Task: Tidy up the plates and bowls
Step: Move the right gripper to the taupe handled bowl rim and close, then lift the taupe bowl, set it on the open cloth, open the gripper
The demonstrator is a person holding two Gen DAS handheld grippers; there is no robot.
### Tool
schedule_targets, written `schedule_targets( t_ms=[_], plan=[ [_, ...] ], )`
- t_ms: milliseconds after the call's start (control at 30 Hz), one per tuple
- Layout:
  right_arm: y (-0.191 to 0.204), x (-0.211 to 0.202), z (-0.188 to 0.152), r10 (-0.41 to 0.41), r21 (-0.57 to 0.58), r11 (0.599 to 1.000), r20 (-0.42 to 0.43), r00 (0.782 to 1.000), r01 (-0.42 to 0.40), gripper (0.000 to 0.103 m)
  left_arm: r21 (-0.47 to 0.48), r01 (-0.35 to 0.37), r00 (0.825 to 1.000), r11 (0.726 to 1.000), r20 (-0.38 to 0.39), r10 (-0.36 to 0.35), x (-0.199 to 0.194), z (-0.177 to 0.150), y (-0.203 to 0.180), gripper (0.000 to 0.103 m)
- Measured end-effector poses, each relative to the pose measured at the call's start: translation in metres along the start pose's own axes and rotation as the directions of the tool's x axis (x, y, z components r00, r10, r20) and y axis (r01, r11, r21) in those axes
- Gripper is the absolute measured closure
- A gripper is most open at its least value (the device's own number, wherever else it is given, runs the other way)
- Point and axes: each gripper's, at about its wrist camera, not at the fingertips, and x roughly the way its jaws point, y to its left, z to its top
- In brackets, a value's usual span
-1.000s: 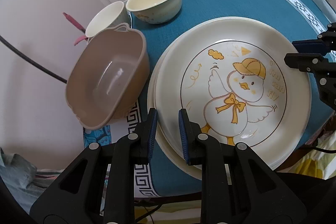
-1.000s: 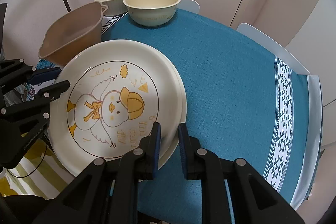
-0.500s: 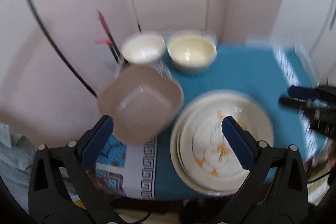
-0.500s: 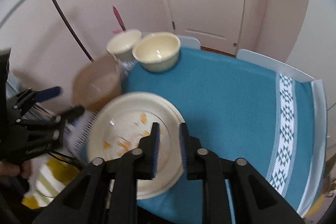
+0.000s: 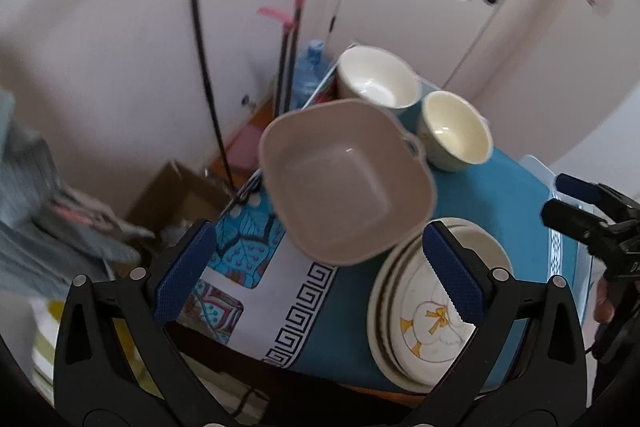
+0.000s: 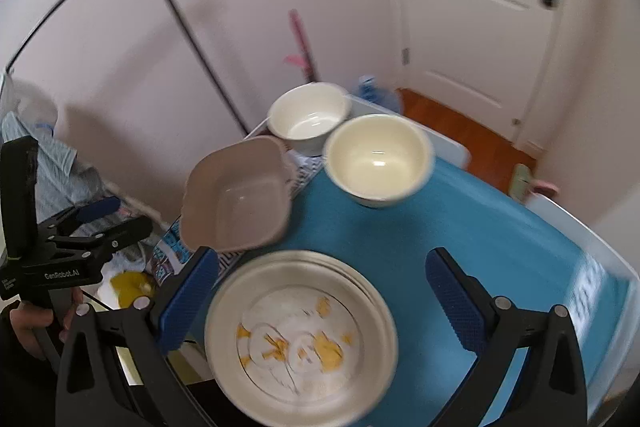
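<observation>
A stack of cream plates (image 5: 432, 311), the top one with a yellow duck drawing, lies on the teal tablecloth (image 5: 504, 195) near the front edge. A tan square bowl (image 5: 344, 183) sits behind it to the left, with a white bowl (image 5: 376, 79) and a cream bowl (image 5: 456, 131) farther back. My left gripper (image 5: 316, 251) hangs open above the tan bowl and the plates, holding nothing. In the right wrist view my right gripper (image 6: 322, 267) hovers over the plate stack (image 6: 300, 335) with its jaws opening and nothing pinched. The left gripper (image 6: 100, 219) shows at the left there.
The table's left end has a patterned cloth border (image 5: 296, 311). Beyond it are a black pole (image 5: 204, 67), a pink-handled broom (image 5: 296, 11), a water bottle (image 5: 308, 67), a cardboard box (image 5: 176, 187) and clothing (image 5: 36, 211). A white door (image 6: 480, 27) and white chairs (image 6: 560, 215) stand behind.
Both grippers went from shut at the plate stack's rim to wide open. Both have lifted up and back, so the whole table shows. The left one has rolled.
</observation>
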Motion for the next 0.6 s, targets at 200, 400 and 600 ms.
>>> schedule_targets(
  t_ms=[200,400,600],
  plan=[
    [0.009,0.075,0.025,0.075,-0.025,0.996,-0.151,0.986,-0.080,0.002,-0.097,0.019,0.994,0.995,-0.107,-0.029,0.048,-0.002,0.024,0.018],
    [0.013,0.138,0.036,0.103,-0.026,0.993,-0.256,0.961,-0.114,0.029,-0.094,-0.003,0.982,0.996,-0.186,-0.015,0.093,0.001,0.029,0.039],
    [0.012,0.166,0.042,0.120,-0.016,0.991,-0.289,0.950,-0.130,0.048,-0.084,0.010,0.972,0.996,-0.233,-0.029,0.117,0.004,0.030,0.067]
  ],
)
